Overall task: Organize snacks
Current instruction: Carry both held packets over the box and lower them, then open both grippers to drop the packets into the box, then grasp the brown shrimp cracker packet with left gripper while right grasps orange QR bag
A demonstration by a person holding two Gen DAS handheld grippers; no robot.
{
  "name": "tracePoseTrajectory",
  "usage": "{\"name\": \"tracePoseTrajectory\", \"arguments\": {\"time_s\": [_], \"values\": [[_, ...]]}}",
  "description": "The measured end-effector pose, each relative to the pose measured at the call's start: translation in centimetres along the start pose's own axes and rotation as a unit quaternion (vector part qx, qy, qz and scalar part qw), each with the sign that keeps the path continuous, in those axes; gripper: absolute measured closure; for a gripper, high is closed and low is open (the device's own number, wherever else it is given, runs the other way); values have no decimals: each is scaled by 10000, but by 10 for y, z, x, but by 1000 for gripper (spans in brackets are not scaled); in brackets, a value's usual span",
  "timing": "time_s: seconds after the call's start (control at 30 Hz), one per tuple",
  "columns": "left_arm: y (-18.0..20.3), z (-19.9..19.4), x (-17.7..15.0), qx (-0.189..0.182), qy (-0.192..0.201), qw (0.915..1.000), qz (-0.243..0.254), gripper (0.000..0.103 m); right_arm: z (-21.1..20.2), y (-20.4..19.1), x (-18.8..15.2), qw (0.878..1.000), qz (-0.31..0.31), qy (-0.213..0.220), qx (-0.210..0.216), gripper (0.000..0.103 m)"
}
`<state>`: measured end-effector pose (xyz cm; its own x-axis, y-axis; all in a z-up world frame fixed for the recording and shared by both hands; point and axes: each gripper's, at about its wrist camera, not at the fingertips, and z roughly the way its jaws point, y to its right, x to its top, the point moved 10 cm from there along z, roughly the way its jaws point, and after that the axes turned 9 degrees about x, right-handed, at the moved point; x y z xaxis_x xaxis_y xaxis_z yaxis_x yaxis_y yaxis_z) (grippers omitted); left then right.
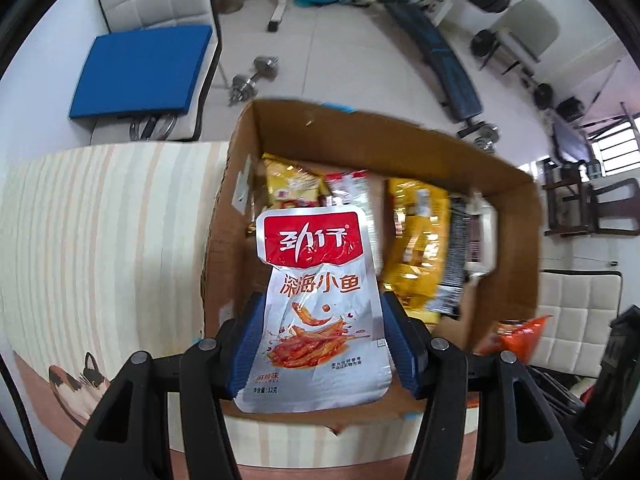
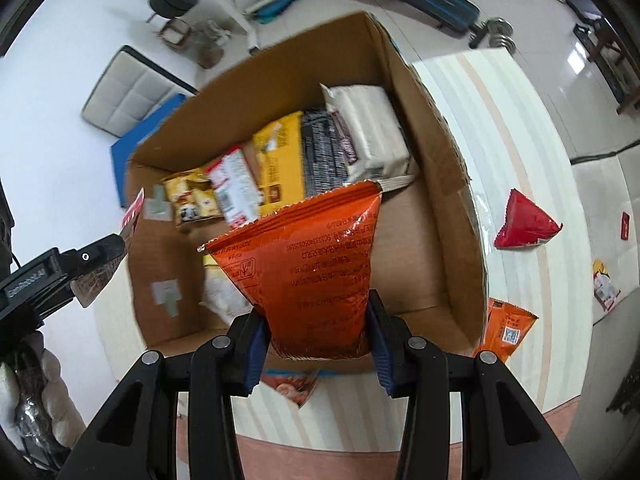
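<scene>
My left gripper point(image 1: 320, 340) is shut on a silver and red fish snack packet point(image 1: 316, 304), held over the near wall of an open cardboard box point(image 1: 516, 216). Inside the box lie several snacks, among them yellow packets point(image 1: 416, 244). My right gripper point(image 2: 316, 336) is shut on an orange snack bag point(image 2: 312, 264), held above the same cardboard box point(image 2: 436, 184). In the right wrist view the box holds yellow, white and dark packets point(image 2: 320, 152), and the left gripper's body point(image 2: 52, 276) shows at the left edge with its packet.
The box stands on a striped tablecloth point(image 2: 516, 128). A red bag point(image 2: 524, 224), an orange packet point(image 2: 506, 330) and more small packets lie on the cloth right of the box. Another packet point(image 2: 294, 388) lies under my right gripper. White chairs, a blue cushion point(image 1: 140, 72) and gym gear stand on the floor beyond.
</scene>
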<state>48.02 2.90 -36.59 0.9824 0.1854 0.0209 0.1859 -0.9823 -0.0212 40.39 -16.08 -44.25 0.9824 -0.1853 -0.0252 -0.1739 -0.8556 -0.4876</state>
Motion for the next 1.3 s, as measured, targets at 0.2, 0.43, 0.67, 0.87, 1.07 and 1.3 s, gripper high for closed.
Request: {"name": "tracePoseTrajectory", "arguments": {"time_s": [0.2, 0.43, 0.67, 0.87, 1.07, 1.3], "values": [[-6, 29, -1, 256, -286, 9992, 104, 45, 23, 11, 7, 9997, 143, -195, -107, 55], [-12, 23, 0, 308, -220, 9993, 53, 33, 31, 13, 3, 9989, 170, -380, -237, 24], [-9, -7, -4, 252, 172, 9995, 121, 14, 19, -2, -4, 9978, -247, -288, -535, 9], [0, -59, -19, 270, 1004, 9940, 332, 14, -14, -24, -13, 9975, -624, 132, -305, 9], [7, -99, -64, 208, 1439, 9889, 319, 14, -52, -32, -37, 9930, -1009, 575, -233, 8], [-7, -61, -147, 214, 890, 9945, -508, 14, -67, 34, -85, 9958, -403, 748, -351, 8]]}}
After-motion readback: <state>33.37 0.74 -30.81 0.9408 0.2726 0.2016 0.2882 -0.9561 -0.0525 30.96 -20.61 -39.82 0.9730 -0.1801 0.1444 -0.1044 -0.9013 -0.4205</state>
